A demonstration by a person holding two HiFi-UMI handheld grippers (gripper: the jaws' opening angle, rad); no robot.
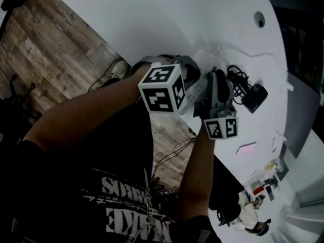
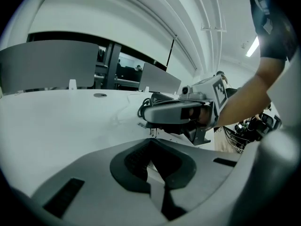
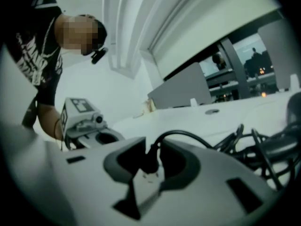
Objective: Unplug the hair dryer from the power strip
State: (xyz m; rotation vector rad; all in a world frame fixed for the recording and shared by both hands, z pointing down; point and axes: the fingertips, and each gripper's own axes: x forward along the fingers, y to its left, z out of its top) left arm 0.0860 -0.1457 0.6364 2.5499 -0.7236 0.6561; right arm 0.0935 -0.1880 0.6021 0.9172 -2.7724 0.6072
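Your right claw (image 3: 153,149) has the black plug (image 3: 150,160) between its pads, which look closed against its sides. The white power strip (image 3: 146,179) lies directly beneath the claw tips. I cannot tell whether the prongs are out of the socket. The cable (image 3: 197,138) arcs up out of the claw and runs off to its right toward the hair dryer (image 1: 254,97), which lies on the desk (image 1: 202,14) beyond the claw. Your left claw (image 2: 151,149) has its jaws drawn together to a slit, with nothing I can make out between them. It sits just beside the right claw, over the strip.

To do this well, make sure you grip the plug body, not the cable. Pull straight away from the strip's face, along the prongs, because a sideways drag would likely tilt or lift the strip. Bear down on the strip with the left claw to keep it flat on the desk. If the plug sticks, rock it gently rather than jerk, and keep the loose cable clear of the claw.
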